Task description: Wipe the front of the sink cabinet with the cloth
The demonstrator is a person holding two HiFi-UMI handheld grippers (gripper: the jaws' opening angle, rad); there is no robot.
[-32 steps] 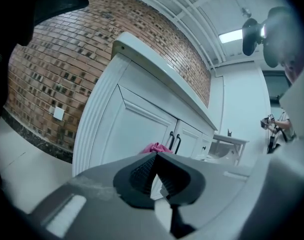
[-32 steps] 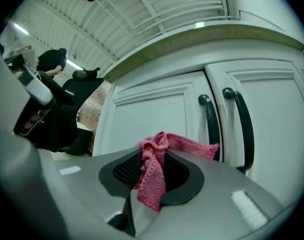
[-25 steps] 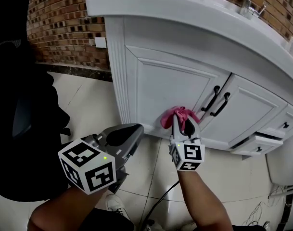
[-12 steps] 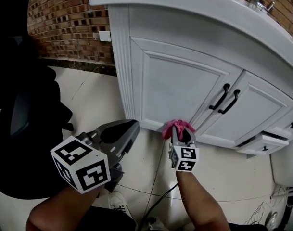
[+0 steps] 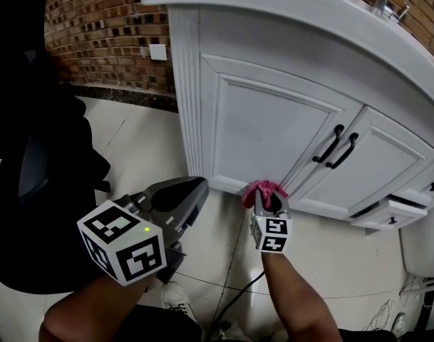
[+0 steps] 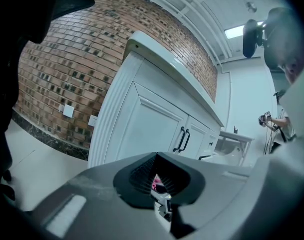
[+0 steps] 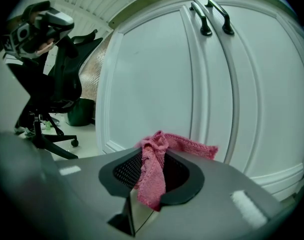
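The white sink cabinet point(image 5: 274, 127) fills the upper head view, its two doors meeting at black handles point(image 5: 338, 147). My right gripper point(image 5: 265, 194) is shut on a pink cloth point(image 5: 263, 189) and holds it against the bottom edge of the left door. In the right gripper view the cloth point(image 7: 154, 169) is bunched between the jaws, close to the door panel point(image 7: 152, 79). My left gripper point(image 5: 192, 191) hangs low and left of the cabinet, shut with nothing held; its own view shows the cabinet front point(image 6: 147, 134) from the side.
A black office chair point(image 5: 31, 184) stands at the left on the pale tiled floor point(image 5: 138, 148). A brick wall point(image 5: 102, 27) runs behind the cabinet. One small drawer point(image 5: 388, 212) at the lower right stands slightly open. Cables point(image 5: 388, 312) lie on the floor at the right.
My right gripper has carried the cloth down the left door from about mid-height to its bottom edge. The left gripper has barely moved.
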